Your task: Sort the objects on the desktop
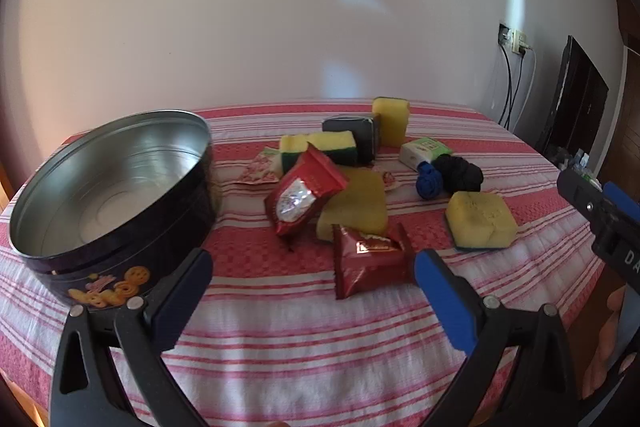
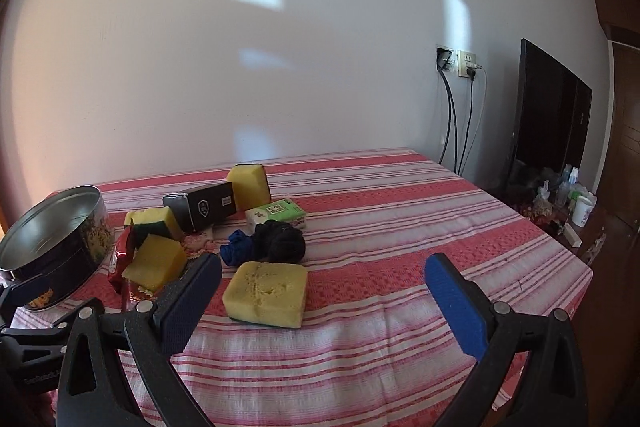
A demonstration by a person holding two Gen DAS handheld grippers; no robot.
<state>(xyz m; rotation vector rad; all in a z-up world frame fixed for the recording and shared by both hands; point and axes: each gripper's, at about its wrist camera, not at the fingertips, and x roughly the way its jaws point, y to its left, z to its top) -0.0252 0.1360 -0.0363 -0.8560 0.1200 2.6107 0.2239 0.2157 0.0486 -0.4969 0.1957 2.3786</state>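
Note:
My left gripper (image 1: 314,259) hangs open over the striped tablecloth (image 1: 280,339), with nothing between its blue pads. One red snack pack (image 1: 368,259) lies just past its right finger, and another (image 1: 304,195) lies farther back. An empty cookie tin (image 1: 112,195) stands at the left. Yellow sponges (image 1: 356,207), a black box (image 1: 352,135), a green tissue pack (image 1: 424,151), a blue sock ball (image 1: 430,181) and a black sock ball (image 1: 460,171) form a pile. My right gripper (image 2: 324,263) is open and empty, just short of a yellow sponge (image 2: 266,293).
A white wall runs behind the table. At the right, cables hang from a wall socket (image 2: 460,63) beside a dark screen (image 2: 548,123), with bottles and a cup (image 2: 582,209) on a low stand. The tablecloth (image 2: 400,227) is bare right of the pile.

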